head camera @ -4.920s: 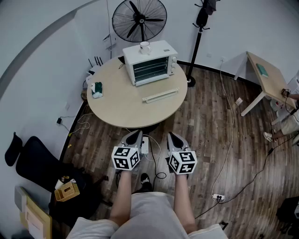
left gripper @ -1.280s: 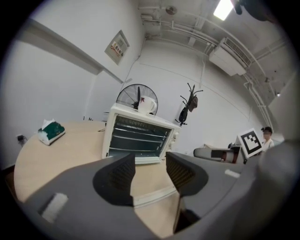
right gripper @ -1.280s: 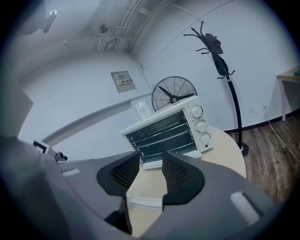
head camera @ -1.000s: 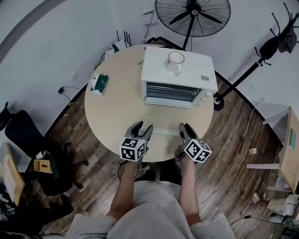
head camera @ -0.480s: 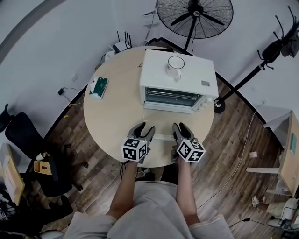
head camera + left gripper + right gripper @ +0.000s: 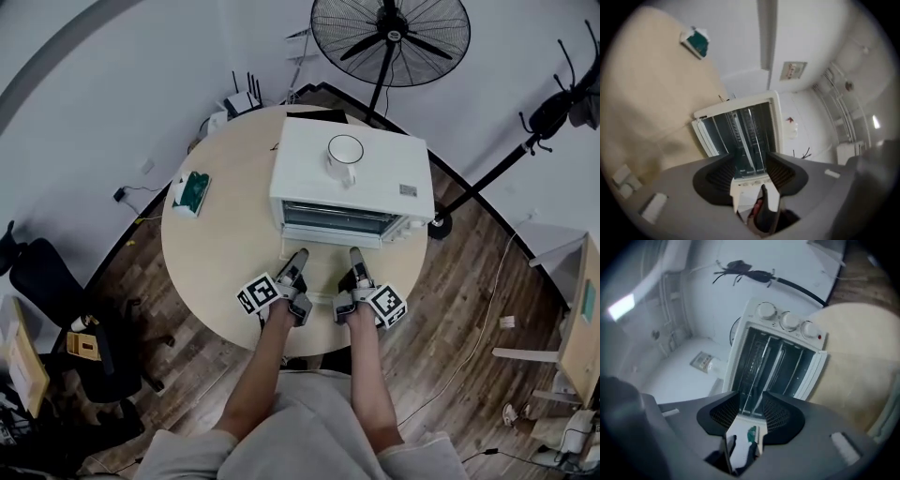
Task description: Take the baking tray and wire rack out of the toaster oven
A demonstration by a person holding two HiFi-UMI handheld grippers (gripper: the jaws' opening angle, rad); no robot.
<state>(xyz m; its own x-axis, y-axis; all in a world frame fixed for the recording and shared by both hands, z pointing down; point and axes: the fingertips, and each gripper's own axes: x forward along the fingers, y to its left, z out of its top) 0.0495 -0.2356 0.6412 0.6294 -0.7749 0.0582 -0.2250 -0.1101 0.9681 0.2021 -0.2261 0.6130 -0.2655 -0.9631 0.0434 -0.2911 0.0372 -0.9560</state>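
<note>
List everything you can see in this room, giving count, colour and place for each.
table: one, beige, round, centre
toaster oven: one, white, on the table's far side
mug: one, white, on the toaster oven
tissue box: one, green and white, table's left edge
fan: one, black, behind the table
coat stand: one, black, right of the table
chair: one, black, floor at left
left tool: one, grey, open, empty, facing the toaster oven
right tool: one, grey, open, empty, beside it

Parted, empty tongs before toaster oven
</note>
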